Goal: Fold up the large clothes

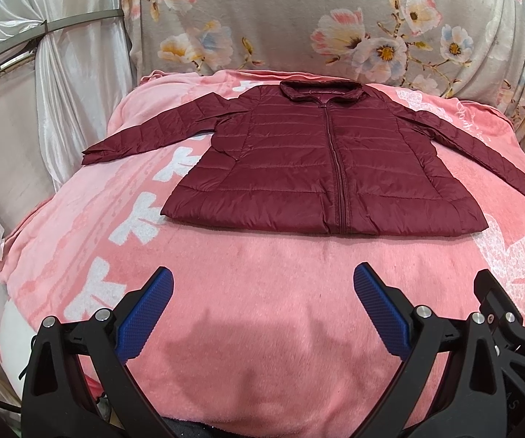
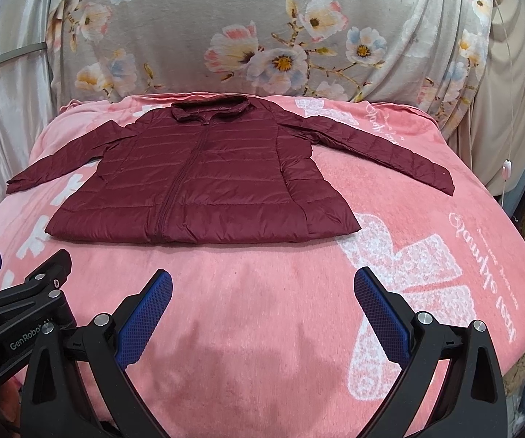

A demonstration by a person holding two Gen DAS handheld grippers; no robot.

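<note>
A dark red quilted jacket [image 1: 320,160] [image 2: 196,186] lies flat and zipped on a pink blanket [image 1: 255,292] [image 2: 262,292], collar at the far side, both sleeves spread outward. My left gripper [image 1: 262,284] hovers open over the blanket, short of the jacket's hem, with nothing between its blue pads. My right gripper [image 2: 262,284] is likewise open and empty, near the hem's right half. Each gripper shows at the edge of the other's view, side by side.
The blanket covers a raised surface with rounded edges falling away left and right. A grey floral cloth [image 1: 335,18] [image 2: 262,29] drapes behind it. White satin curtains [image 1: 61,73] hang at left; a thin white cord [image 2: 507,168] hangs at right.
</note>
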